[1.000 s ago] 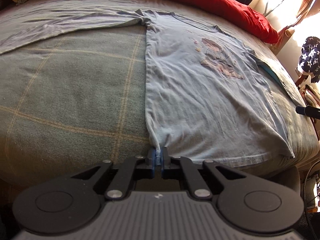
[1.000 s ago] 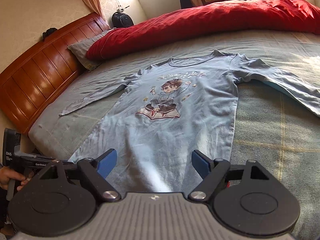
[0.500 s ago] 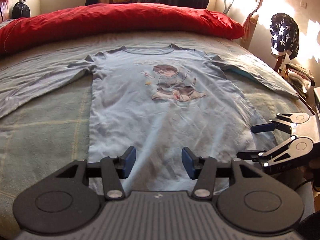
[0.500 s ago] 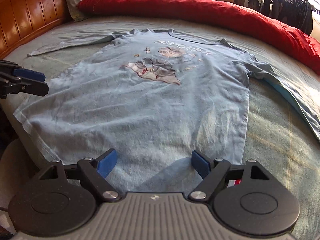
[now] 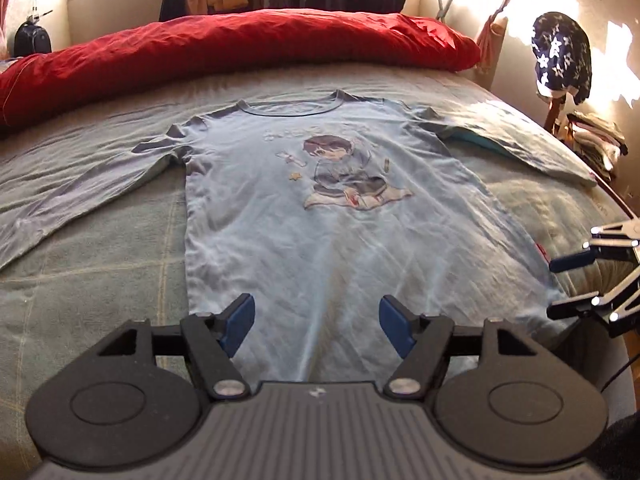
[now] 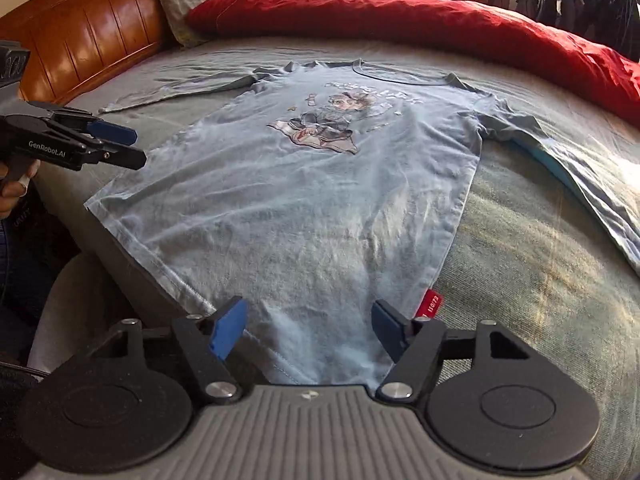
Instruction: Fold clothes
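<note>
A light blue long-sleeved shirt (image 5: pixel 320 240) lies flat and face up on the bed, its cartoon print (image 5: pixel 352 176) showing and both sleeves spread sideways. My left gripper (image 5: pixel 316 324) is open above the middle of the hem, holding nothing. In the right wrist view the shirt (image 6: pixel 300 208) runs away from my right gripper (image 6: pixel 308 330), which is open over the hem near the corner with the red tag (image 6: pixel 432 304). The left gripper (image 6: pixel 116 146) shows at the left, open, beside the other hem corner. The right gripper (image 5: pixel 568 286) appears at the right edge of the left wrist view.
A red duvet (image 5: pixel 240 52) lies along the far side of the bed. A wooden headboard (image 6: pixel 92 36) and grey pillow (image 6: pixel 180 8) are on the left. A chair with a starred garment (image 5: pixel 560 60) stands to the right. A hand (image 6: pixel 12 192) holds the left gripper.
The left gripper, shut on the hem corner a second ago, has let go, opened wide and swung toward the hem's middle. The right gripper stayed open and shifted toward the right hem corner.
</note>
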`<action>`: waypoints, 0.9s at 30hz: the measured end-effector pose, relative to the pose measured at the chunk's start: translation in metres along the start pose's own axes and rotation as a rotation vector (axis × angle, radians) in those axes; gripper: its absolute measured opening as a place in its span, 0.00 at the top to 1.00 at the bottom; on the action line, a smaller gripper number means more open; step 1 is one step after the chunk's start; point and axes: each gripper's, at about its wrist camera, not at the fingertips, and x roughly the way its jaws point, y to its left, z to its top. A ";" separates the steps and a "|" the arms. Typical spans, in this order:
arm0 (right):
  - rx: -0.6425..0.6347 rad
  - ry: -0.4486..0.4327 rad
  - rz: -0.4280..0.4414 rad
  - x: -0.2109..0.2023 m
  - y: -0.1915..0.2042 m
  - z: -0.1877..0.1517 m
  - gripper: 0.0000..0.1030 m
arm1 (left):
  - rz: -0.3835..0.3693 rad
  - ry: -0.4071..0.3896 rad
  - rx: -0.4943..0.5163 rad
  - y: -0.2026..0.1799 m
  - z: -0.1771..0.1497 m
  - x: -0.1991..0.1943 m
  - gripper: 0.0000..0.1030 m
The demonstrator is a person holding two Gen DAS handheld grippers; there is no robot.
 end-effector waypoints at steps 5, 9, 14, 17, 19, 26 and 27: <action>0.139 0.047 0.016 -0.007 -0.025 -0.023 0.34 | 0.010 0.020 -0.057 0.011 0.005 0.017 0.33; 0.282 0.054 0.091 -0.010 -0.047 -0.040 0.34 | 0.018 0.035 -0.102 0.021 0.008 0.030 0.33; 0.447 0.045 0.237 0.003 -0.064 -0.044 0.50 | 0.010 0.039 -0.107 0.022 0.009 0.029 0.33; 0.502 0.054 0.250 0.009 -0.072 -0.048 0.89 | 0.009 0.038 -0.096 0.023 0.008 0.025 0.32; 0.503 0.050 0.248 0.007 -0.074 -0.050 0.94 | 0.010 0.041 -0.096 0.024 0.008 0.025 0.32; 0.359 0.093 0.121 -0.009 -0.066 -0.041 0.96 | 0.018 0.081 -0.082 0.026 0.000 0.028 0.32; 0.319 0.109 0.087 -0.010 -0.063 -0.039 0.96 | 0.022 0.082 -0.080 0.027 0.000 0.028 0.32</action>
